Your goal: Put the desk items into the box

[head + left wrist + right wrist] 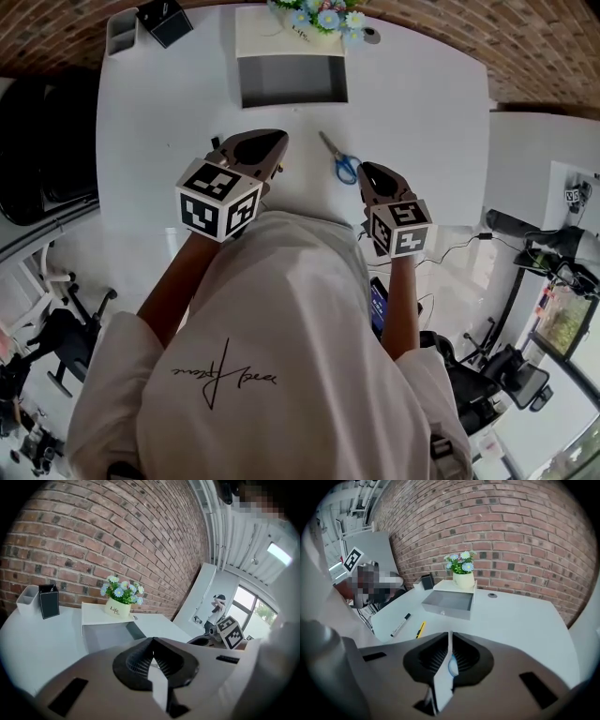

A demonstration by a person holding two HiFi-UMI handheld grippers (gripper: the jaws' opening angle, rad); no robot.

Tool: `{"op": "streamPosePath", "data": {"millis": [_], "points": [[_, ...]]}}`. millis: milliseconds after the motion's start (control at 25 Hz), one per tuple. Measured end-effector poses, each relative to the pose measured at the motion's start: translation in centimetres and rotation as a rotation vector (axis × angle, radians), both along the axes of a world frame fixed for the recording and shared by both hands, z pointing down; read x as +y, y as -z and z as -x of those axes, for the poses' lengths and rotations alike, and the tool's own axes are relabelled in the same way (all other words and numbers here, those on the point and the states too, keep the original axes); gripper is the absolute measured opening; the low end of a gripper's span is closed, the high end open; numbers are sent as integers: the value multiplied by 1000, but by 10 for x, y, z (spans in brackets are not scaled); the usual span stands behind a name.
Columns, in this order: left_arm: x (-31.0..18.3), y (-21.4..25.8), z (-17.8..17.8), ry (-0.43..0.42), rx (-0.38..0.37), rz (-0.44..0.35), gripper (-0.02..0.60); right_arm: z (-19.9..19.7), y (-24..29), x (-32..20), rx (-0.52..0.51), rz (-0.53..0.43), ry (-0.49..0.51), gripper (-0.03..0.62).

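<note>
Left gripper point(277, 142) and right gripper point(365, 170) hover pinched shut, empty; scissors point(342, 164), marker point(401, 625) and yellow pen point(421, 629) lie outside the bare box point(292, 82), so nothing's packed yet.

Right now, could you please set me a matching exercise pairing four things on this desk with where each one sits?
Things:
1 scissors
2 flower pot
3 black holder
4 marker

Places:
A far left corner of the table
B beside the yellow pen-like item
C just ahead of the right tongs
D on the white panel behind the open box

Pairs: 1-C, 2-D, 3-A, 4-B
</note>
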State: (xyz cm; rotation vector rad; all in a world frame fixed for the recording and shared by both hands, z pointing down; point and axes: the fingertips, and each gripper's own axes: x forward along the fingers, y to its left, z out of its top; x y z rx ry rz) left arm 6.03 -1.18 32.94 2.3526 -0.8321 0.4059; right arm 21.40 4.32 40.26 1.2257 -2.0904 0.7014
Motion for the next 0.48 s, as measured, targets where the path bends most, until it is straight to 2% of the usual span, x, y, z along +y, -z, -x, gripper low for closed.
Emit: {"op": "streamPosePath", "data": {"millis": [480], "points": [[3,-8,-5,-24,-5,34,5,1,-47,16,14,133,97,31]]}}
